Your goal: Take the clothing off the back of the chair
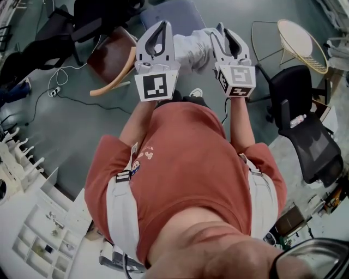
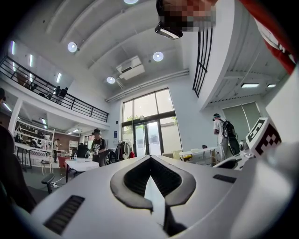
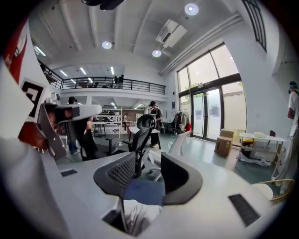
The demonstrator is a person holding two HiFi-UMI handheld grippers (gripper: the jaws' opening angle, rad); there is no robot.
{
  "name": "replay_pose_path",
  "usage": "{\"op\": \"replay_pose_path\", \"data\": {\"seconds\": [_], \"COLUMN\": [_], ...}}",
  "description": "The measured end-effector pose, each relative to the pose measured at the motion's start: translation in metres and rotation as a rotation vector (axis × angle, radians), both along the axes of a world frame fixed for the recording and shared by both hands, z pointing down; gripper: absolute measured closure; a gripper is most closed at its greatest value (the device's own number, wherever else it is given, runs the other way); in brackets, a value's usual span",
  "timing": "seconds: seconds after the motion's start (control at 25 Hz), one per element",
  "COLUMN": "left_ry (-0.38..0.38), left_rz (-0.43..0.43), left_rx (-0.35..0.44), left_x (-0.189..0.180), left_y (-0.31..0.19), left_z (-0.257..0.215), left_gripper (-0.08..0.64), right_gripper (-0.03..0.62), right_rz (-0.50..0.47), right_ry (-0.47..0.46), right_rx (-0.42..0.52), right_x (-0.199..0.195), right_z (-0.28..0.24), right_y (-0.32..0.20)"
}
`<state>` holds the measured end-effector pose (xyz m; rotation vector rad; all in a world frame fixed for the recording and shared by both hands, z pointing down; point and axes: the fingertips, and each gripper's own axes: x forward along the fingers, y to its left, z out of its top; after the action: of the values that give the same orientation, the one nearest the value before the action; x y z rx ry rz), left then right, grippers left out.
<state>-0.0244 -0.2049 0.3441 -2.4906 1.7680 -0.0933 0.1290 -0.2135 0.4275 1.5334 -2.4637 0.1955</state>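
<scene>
The clothing point(image 1: 193, 49), a light grey crumpled garment, lies on the blue seat point(image 1: 174, 13) of a chair on the floor in front of me. My right gripper point(image 1: 224, 30) hovers at its right edge. In the right gripper view its jaws point(image 3: 147, 161) stand apart, and the grey clothing point(image 3: 135, 212) and the blue seat point(image 3: 142, 191) show low in the gap, with no pad pressing on them. My left gripper point(image 1: 162, 24) is held to the left of the garment. Its jaws point(image 2: 150, 158) meet at the tips with nothing between them.
A brown-seated chair with a curved wooden arm point(image 1: 112, 54) stands to the left. A black office chair point(image 1: 305, 131) and a round-topped wire stand point(image 1: 300, 35) are on the right. A cable point(image 1: 82, 101) trails on the floor. Another black office chair point(image 3: 140, 135) stands beyond the blue seat.
</scene>
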Motion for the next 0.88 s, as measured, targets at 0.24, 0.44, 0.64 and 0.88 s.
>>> {"op": "replay_pose_path", "data": {"seconds": [0.24, 0.44, 0.64, 0.88], "left_ry": [-0.001, 0.009, 0.017, 0.031], "left_rz": [0.006, 0.01, 0.009, -0.011], "left_rx": [-0.013, -0.022, -0.032, -0.055], "left_x": [-0.008, -0.016, -0.016, -0.024], "left_y": [-0.001, 0.002, 0.004, 0.008], "left_z": [0.005, 0.008, 0.015, 0.024], "left_gripper": [0.546, 0.546, 0.546, 0.546], "right_gripper": [0.306, 0.241, 0.197, 0.187], "right_rz": [-0.132, -0.262, -0.355, -0.403], "right_ry": [0.08, 0.225, 0.377, 0.575], "right_rx": [-0.223, -0.403, -0.527, -0.61], "right_x": [-0.023, -0.034, -0.03, -0.026], "right_z": [0.073, 0.124, 0.169, 0.204], "right_y": [0.008, 0.027, 0.032, 0.034]}}
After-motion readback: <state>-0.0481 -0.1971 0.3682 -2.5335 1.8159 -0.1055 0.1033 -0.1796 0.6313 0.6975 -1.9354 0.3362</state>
